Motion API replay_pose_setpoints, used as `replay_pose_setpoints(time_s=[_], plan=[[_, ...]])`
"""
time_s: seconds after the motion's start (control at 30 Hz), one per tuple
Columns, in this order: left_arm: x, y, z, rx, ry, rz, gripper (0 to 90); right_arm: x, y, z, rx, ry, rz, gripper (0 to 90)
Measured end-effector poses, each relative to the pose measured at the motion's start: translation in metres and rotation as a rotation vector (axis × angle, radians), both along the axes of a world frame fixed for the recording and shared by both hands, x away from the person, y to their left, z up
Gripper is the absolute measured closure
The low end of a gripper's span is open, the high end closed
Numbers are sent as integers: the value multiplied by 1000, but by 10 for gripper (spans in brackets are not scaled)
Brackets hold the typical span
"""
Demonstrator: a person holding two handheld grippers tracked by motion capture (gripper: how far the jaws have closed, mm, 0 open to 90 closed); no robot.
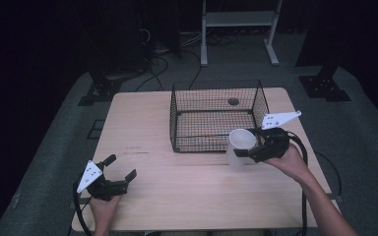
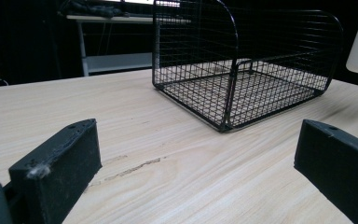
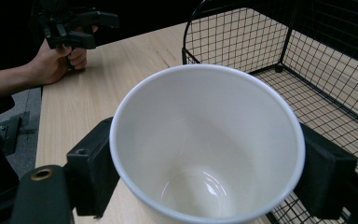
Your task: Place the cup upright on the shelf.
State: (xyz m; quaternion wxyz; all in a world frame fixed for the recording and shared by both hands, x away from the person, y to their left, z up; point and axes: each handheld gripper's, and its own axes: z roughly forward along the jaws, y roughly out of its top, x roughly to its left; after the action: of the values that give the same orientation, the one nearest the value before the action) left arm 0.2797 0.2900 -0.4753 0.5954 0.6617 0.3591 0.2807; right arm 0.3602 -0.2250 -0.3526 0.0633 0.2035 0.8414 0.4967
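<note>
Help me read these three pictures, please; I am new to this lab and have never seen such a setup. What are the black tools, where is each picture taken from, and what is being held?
No robot here: a person holds a hand-operated two-jaw gripper in each hand. The high view looks down on a wooden table from above the person's side. The other two pictures come from small cameras riding on the grippers, looking along their black jaws.

On the table stands a black wire basket, with nothing inside it as far as I can see.

The right gripper is closed on a white cup, held upright beside the basket's near right corner. The right gripper view looks into the cup, which is empty.

The left gripper rests near the table's front left, jaws wide apart, holding nothing. Its view shows the basket ahead.
</note>
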Motion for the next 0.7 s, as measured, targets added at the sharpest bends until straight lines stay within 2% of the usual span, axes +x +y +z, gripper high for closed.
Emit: replay_pose_setpoints(time_s=[0.7], plan=[[0,0,0,1,-2,-1,0,26,8,24,-5,-11,9,193]])
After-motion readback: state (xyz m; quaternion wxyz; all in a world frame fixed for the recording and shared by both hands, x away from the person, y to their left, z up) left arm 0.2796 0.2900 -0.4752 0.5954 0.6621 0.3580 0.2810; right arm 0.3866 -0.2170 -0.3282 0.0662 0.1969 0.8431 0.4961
